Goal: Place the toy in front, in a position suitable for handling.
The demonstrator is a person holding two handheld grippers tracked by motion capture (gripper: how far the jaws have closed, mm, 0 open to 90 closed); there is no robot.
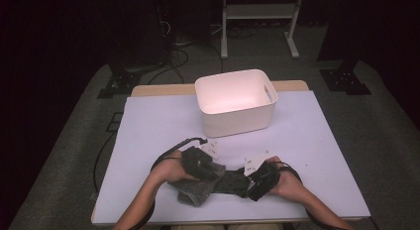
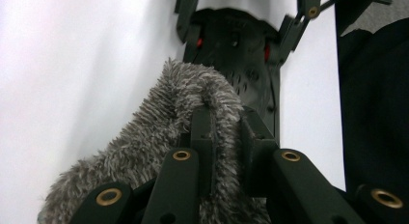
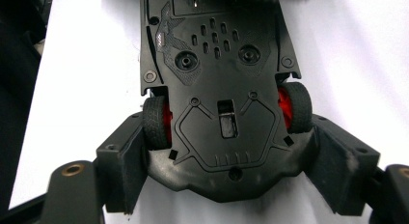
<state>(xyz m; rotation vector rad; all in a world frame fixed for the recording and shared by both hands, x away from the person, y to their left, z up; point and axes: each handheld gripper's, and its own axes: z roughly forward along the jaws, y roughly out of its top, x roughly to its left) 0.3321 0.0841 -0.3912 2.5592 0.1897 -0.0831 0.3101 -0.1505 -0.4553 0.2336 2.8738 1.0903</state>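
Both grippers work a toy car at the table's near edge.
Left gripper (image 2: 224, 132) pinches a grey fluffy cloth (image 2: 159, 137) tight; right gripper (image 3: 231, 156), spread wide, clamps the upturned black toy car (image 3: 219, 89) across its tail, white bin (image 1: 236, 102) beyond.

High view overlooks the table (image 1: 148, 121); gripper views face close-up.

A fuzzy grey cloth (image 2: 159, 132), a black toy car (image 3: 222, 103) with red wheel hubs and a moulded underside, black grippers with brass-coloured rivets, a white bin (image 1: 236, 102), and a pale lavender table mat (image 1: 317, 155).
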